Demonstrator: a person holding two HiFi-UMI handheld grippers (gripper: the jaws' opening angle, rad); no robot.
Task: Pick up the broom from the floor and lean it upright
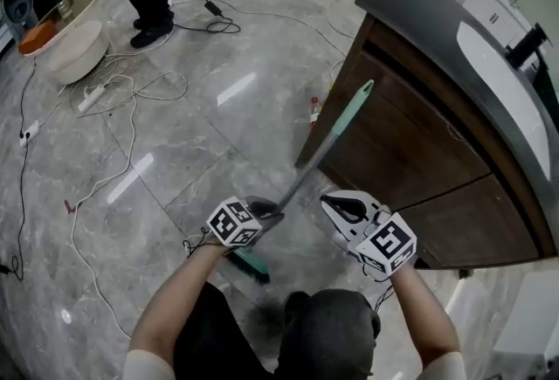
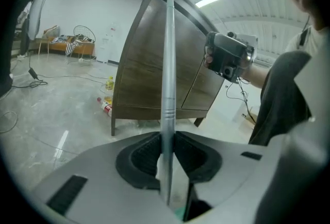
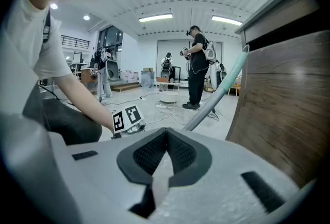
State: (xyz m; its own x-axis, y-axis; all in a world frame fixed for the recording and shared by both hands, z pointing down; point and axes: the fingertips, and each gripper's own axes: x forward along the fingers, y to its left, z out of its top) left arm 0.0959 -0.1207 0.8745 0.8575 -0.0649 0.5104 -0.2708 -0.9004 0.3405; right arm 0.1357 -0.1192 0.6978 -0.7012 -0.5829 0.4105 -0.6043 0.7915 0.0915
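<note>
The broom (image 1: 325,147) slants up from the floor (image 1: 175,151) near the person's feet, its green head (image 1: 252,264) low and its green handle tip up at the top edge of the dark cabinet (image 1: 419,151) on the right. The left gripper (image 1: 267,212) is clamped on the grey handle low down. The right gripper (image 1: 335,205), just right of the handle, has its jaws pressed together on nothing.

Long-handled broom (image 1: 323,147), slim silver-grey shaft, mint-green grip (image 1: 354,107) at upper end, green head (image 1: 251,265) at low end near the floor (image 1: 175,151), raised aslant, upper end beside brown cabinet (image 1: 410,151), lower shaft clamped in left hand-held gripper (image 1: 266,212).
</note>
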